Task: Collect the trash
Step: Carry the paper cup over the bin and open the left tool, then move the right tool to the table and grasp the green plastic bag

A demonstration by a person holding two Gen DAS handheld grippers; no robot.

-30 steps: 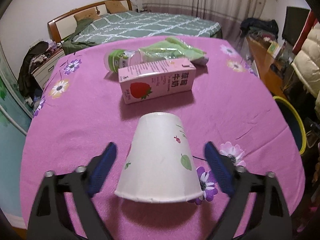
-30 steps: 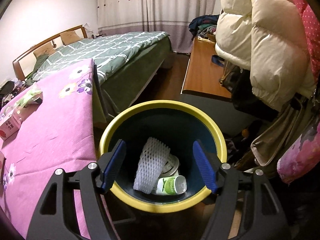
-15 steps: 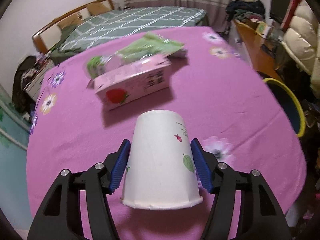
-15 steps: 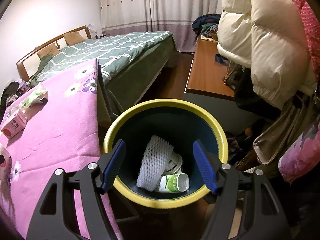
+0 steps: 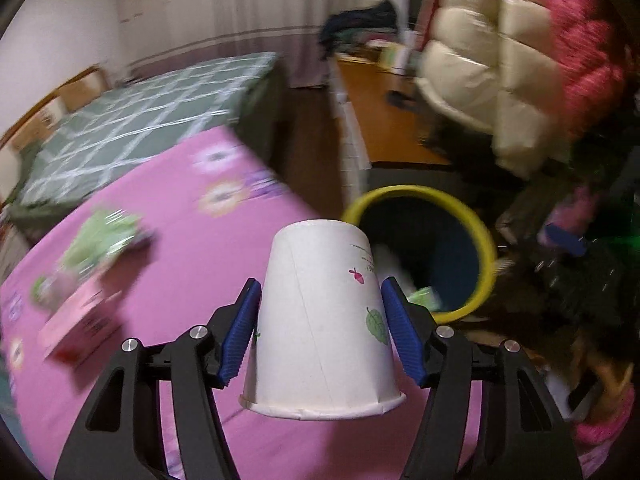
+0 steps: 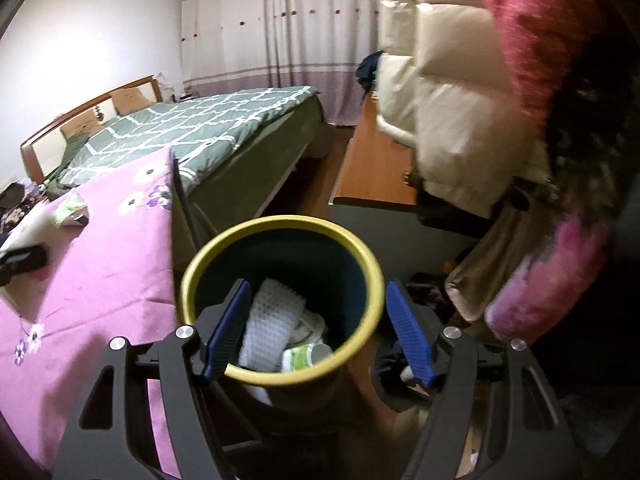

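One paper cup, inverted, clamped in left gripper jaws over pink-clothed bench. One yellow-rimmed bin at two o'clock. Right gripper jaws apart, empty. Bedroom: one bed.

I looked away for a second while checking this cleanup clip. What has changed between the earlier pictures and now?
The left gripper closed on the paper cup, lifted it off the pink tablecloth and swung toward the yellow-rimmed bin. The right gripper stayed open and empty over the bin; the milk carton and green wrapper remain on the table.
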